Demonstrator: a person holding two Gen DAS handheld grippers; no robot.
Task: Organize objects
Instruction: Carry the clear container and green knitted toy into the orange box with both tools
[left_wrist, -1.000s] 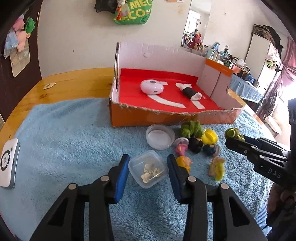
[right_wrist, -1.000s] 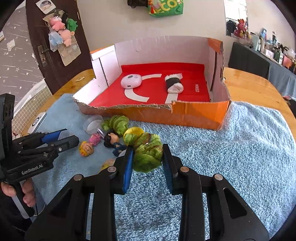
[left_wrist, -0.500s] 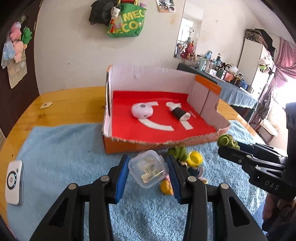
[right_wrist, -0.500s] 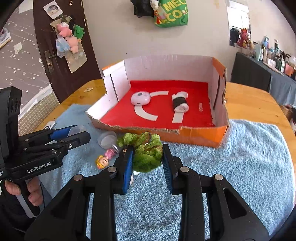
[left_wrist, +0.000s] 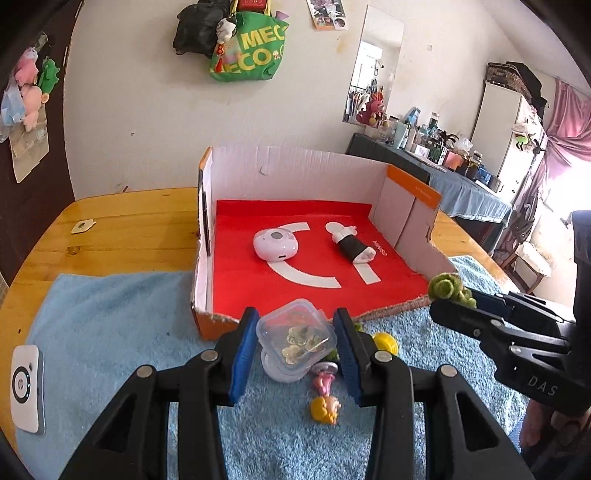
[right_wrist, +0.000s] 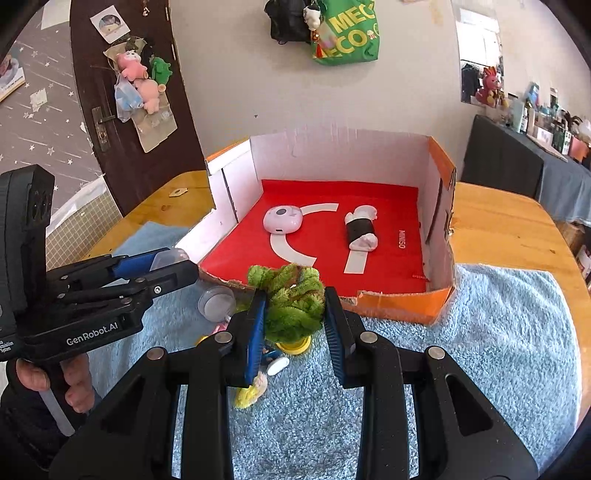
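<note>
While the blue pads (left_wrist: 242, 354) of the left gripper (left_wrist: 295, 350) press on either side of a small clear lidded container (left_wrist: 297, 338), the jaws stand only as far apart as the container is wide, and it hangs clear of the blue towel (left_wrist: 110, 332). Pale, shell-like pieces show through its lid. On the other side, the right gripper (right_wrist: 293, 325) is closed narrowly on a fuzzy green toy (right_wrist: 293, 302), whose pile bulges above and ahead of the pads.

Both loads are in the air just short of the torn front wall of the cardboard box (left_wrist: 295, 162), whose red floor already holds a pink-white gadget (left_wrist: 275, 243) and a black-and-white roll (left_wrist: 351, 245). Below the grippers, small figurines (left_wrist: 325, 404) and a round clear dish (right_wrist: 217, 303) lie on the towel, not yet sorted.

The likely trouble is at that front wall: a load carried forward too low could catch the ragged cardboard edge and push the box back. The container is smooth and held only by its sides, so a knock or a tilt could let it slip and scatter its contents. The soft toy compresses, so the grip may be shallower than it looks. The two grippers are near each other and could collide over the box.
</note>
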